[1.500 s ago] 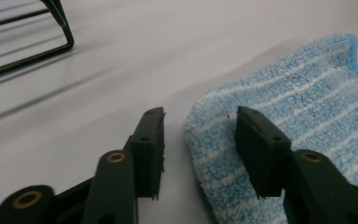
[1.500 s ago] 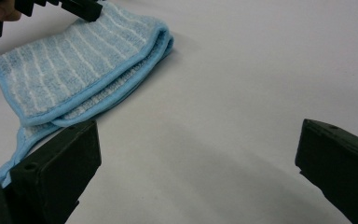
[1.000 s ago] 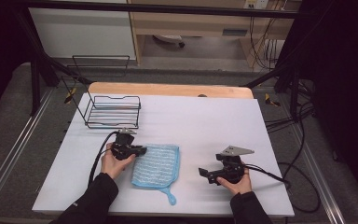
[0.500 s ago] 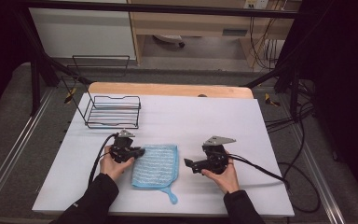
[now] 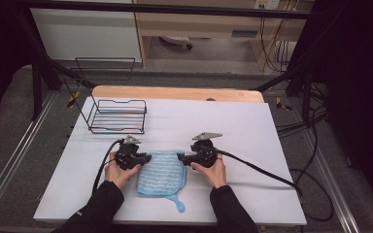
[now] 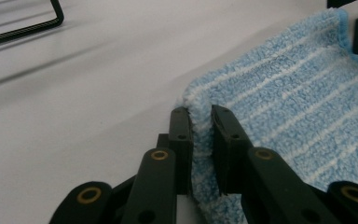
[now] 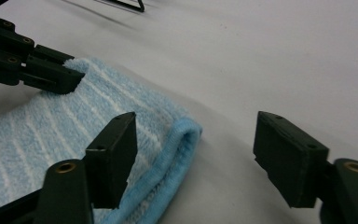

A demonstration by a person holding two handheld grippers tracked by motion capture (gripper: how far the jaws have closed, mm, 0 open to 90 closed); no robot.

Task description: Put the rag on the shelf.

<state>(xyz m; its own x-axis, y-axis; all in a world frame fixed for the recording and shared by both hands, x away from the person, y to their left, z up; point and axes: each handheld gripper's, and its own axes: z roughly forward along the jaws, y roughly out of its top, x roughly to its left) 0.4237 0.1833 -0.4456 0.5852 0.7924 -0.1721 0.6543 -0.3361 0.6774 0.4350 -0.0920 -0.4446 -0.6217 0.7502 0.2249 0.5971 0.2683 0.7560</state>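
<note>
1. Two hand-held grippers flank a blue striped cloth (image 5: 161, 174) near the front of the white table (image 5: 233, 126) in the high view: the left gripper (image 5: 144, 158) at its upper left corner, the right gripper (image 5: 181, 158) at its upper right corner. A black wire basket (image 5: 117, 115) stands well apart, toward the table's far left.
2. Left gripper view: the left gripper (image 6: 200, 117) is closed narrow, pinching the cloth's (image 6: 289, 93) corner edge between its jaws.
3. Right gripper view: the right gripper (image 7: 196, 140) stands wide open, its jaws either side of the cloth's (image 7: 51, 121) folded corner without clamping it.
</note>
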